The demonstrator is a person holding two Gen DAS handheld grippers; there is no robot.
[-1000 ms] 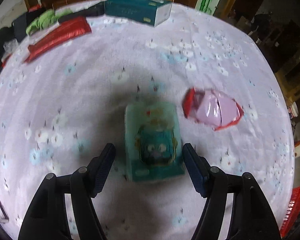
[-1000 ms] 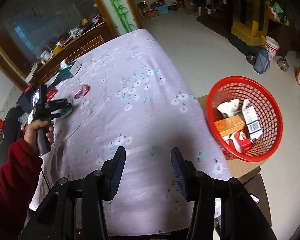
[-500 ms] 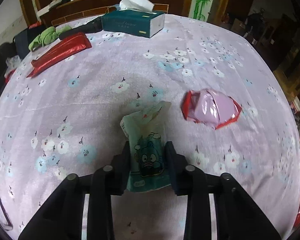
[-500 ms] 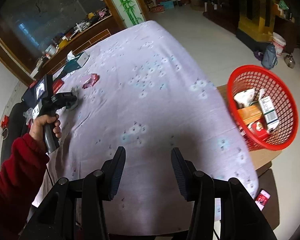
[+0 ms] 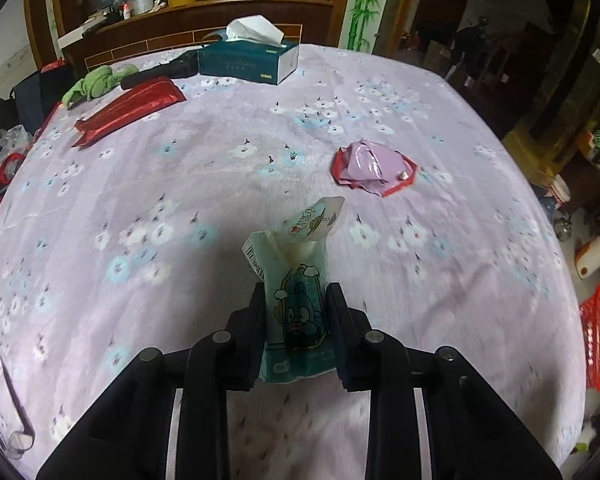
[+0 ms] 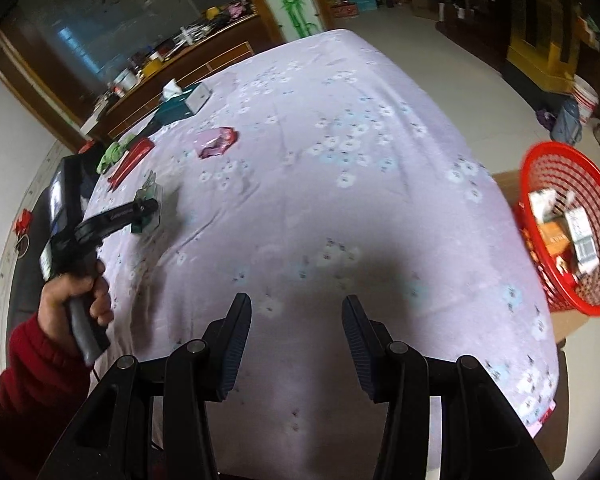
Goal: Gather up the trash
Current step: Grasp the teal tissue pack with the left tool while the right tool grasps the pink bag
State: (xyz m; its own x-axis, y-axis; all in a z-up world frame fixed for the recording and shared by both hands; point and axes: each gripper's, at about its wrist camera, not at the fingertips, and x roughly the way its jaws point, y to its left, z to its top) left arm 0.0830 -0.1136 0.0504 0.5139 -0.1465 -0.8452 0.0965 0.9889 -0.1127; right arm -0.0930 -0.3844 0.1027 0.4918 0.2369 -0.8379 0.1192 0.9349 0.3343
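Left hand-held gripper: clenched on the teal packet, one pad against each side.
Packet: lifted clear of the counter, standing tilted between the fingers, its torn top flap bent toward the far side. One second ago it lay flat on the cloth between spread fingers; half a second ago the pads had closed on it with its base still low.
Place: over the near middle of the counter, as seen from the left wrist; from the right wrist, near the counter's left edge.
Pink wrapper: on the cloth beyond the packet and to its right, well apart from it, unmoved.
Red pouch: near the far left corner, unmoved.
Tissue box: at the far edge, unmoved.
Right hand-held gripper: released, fingers spread with nothing between them, hanging over the near edge; same spread as before.
Basket: red, off the counter's right edge, with cartons inside.
Person: a hand in a red sleeve grips the left handle.
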